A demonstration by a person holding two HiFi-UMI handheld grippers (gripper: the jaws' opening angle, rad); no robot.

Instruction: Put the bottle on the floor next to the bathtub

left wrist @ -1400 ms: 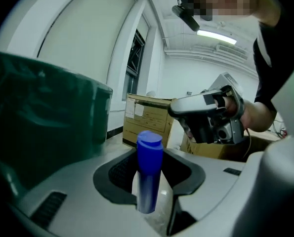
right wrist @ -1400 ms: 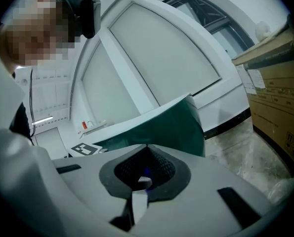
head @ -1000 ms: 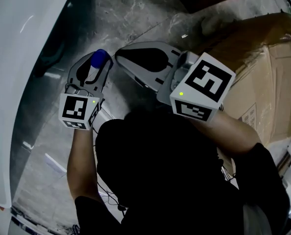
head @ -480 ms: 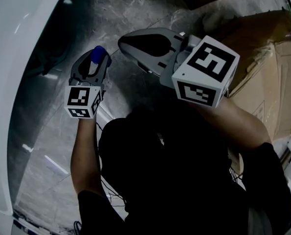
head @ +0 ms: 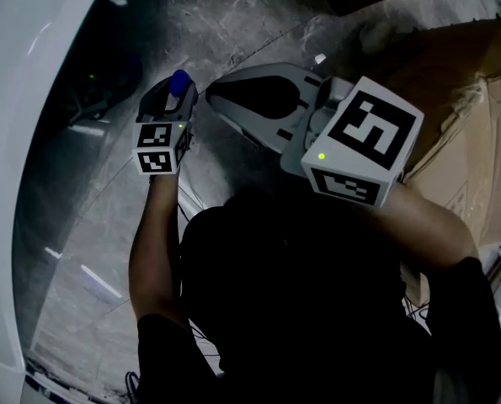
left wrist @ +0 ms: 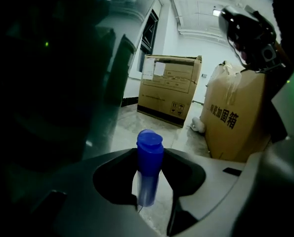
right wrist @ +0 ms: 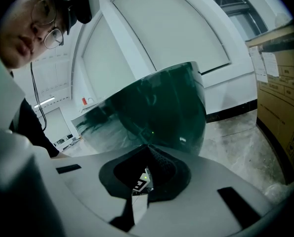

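Note:
A clear bottle with a blue cap (head: pixel 180 81) stands upright between the jaws of my left gripper (head: pixel 178 93), which is shut on it. The left gripper view has the bottle (left wrist: pixel 148 168) dead centre, gripped by the left gripper (left wrist: pixel 149 157) just below the cap, with grey floor (left wrist: pixel 137 127) beyond. It hangs low beside the bathtub's dark glossy outer wall (head: pixel 94 82); whether its base touches the floor is hidden. My right gripper (head: pixel 216 91) hovers higher, to the right, shut and empty; in its own view the right gripper (right wrist: pixel 147 148) has its tips together.
The bathtub's white rim (head: pixel 27 116) curves along the left. Grey marble floor (head: pixel 233 15) lies between the tub and cardboard boxes (head: pixel 477 91) on the right. More boxes (left wrist: pixel 169 88) stand further off. The person's dark torso fills the lower head view.
The left gripper has sunk toward the floor with the bottle, shrinking and drifting up and right in the head view. The right gripper has dropped a little and stays shut.

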